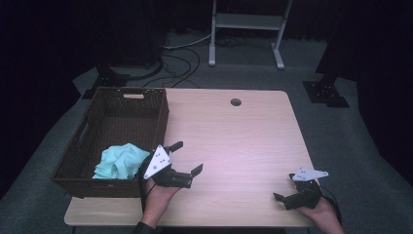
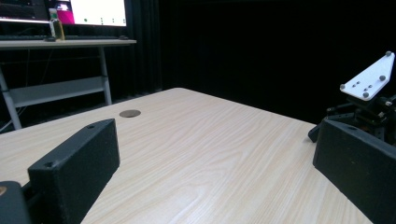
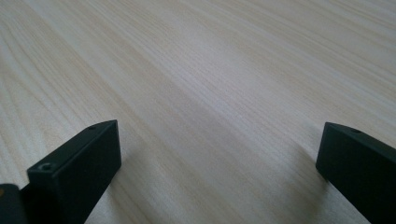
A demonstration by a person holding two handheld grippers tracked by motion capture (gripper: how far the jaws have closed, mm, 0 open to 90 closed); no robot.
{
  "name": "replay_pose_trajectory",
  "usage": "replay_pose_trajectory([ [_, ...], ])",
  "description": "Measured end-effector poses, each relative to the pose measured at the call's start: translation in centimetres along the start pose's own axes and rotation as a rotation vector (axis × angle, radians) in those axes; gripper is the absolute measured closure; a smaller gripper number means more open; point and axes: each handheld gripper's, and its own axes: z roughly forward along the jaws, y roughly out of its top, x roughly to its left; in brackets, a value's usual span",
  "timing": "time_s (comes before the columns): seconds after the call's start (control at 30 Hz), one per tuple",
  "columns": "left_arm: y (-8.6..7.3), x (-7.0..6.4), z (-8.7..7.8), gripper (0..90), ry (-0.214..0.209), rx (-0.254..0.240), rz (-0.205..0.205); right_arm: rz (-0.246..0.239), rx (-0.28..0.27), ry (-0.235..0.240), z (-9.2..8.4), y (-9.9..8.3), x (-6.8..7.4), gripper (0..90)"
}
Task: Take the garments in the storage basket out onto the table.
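Crumpled mint-green cloth (image 1: 119,162) in dark woven wicker basket (image 1: 158,114): soft, light, likely limp; pinch a raised fold. Left claw (image 1: 187,158) and right claw (image 1: 284,189) both gape, empty, over the bench (image 1: 234,141).

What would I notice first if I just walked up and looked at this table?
Probably the bright mint-green cloth, crumpled in the near end of the dark woven basket on the table's left side. Next, the two black grippers at the near edge: the left gripper beside the basket with its jaws wide open, and the right gripper near the right corner, also open. The pale wooden table has a small round hole near its far edge.
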Motion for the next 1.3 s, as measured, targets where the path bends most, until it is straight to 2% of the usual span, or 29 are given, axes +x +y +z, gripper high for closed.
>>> replay_pose_trajectory([
  [0.17, 0.3, 0.0, 0.1, 0.0, 0.001, 0.004, -0.011, 0.000, 0.000, 0.000, 0.0, 0.0, 0.0, 0.0],
  [0.3, 0.6, 0.0, 0.1, 0.0, 0.004, 0.006, 0.006, 0.000, 0.000, 0.000, 0.0, 0.0, 0.0, 0.0],
  [0.77, 1.4, 0.4, 0.1, 0.0, 0.004, -0.001, 0.001, 0.000, 0.000, 0.000, 0.0, 0.0, 0.0, 0.0],
  [1.3, 3.0, 0.8, 0.5, 0.0, -0.019, 0.001, 0.015, -0.001, 0.001, 0.000, 0.0, 0.0, 0.0, 0.0],
])
